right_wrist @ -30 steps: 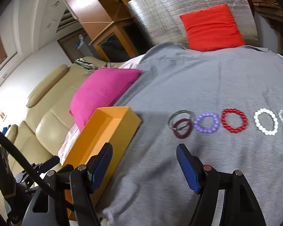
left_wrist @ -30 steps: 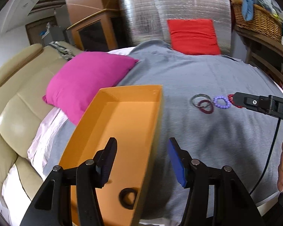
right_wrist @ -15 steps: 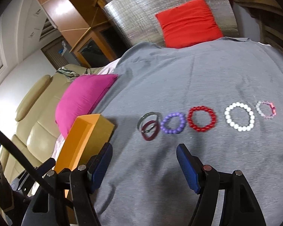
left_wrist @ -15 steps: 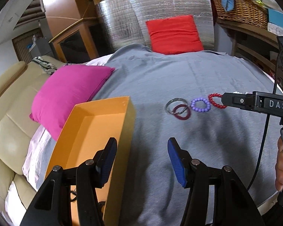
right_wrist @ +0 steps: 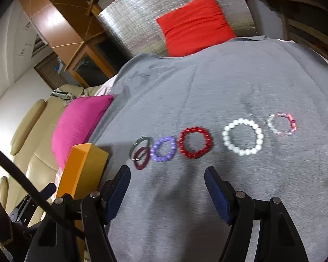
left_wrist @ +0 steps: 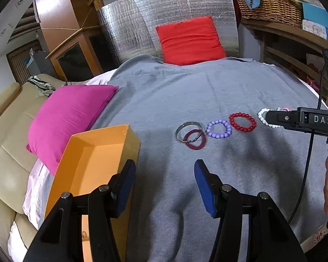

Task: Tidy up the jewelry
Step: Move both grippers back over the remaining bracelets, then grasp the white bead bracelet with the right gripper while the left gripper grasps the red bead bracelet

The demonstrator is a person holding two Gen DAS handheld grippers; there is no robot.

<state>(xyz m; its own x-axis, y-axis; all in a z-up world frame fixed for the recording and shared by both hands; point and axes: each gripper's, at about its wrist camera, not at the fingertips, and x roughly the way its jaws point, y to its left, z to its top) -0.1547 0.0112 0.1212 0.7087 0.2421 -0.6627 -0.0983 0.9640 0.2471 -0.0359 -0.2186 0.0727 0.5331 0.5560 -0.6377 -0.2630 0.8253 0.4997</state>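
A row of bracelets lies on the grey blanket (left_wrist: 185, 91): a silver bangle (left_wrist: 181, 128) overlapping a dark red ring (left_wrist: 195, 146), a purple bead bracelet (left_wrist: 219, 129), a red bead bracelet (left_wrist: 242, 122), a white bead bracelet (right_wrist: 242, 136) and a pink one (right_wrist: 282, 124). An open orange box (left_wrist: 94, 152) sits at the left. My left gripper (left_wrist: 164, 181) is open and empty beside the box's right wall. My right gripper (right_wrist: 166, 187) is open and empty, just short of the purple and red bracelets.
A magenta pillow (left_wrist: 70, 113) lies left of the box, on a beige sofa (left_wrist: 4, 152). A red pillow (left_wrist: 190, 39) leans on a silver foil panel (left_wrist: 142, 17) at the back. A wicker basket (left_wrist: 269, 4) sits on wooden shelves at the right.
Both grippers have moved right, away from the box. The black ring in the box has left the left view. The bracelets now sit closer to the right gripper.
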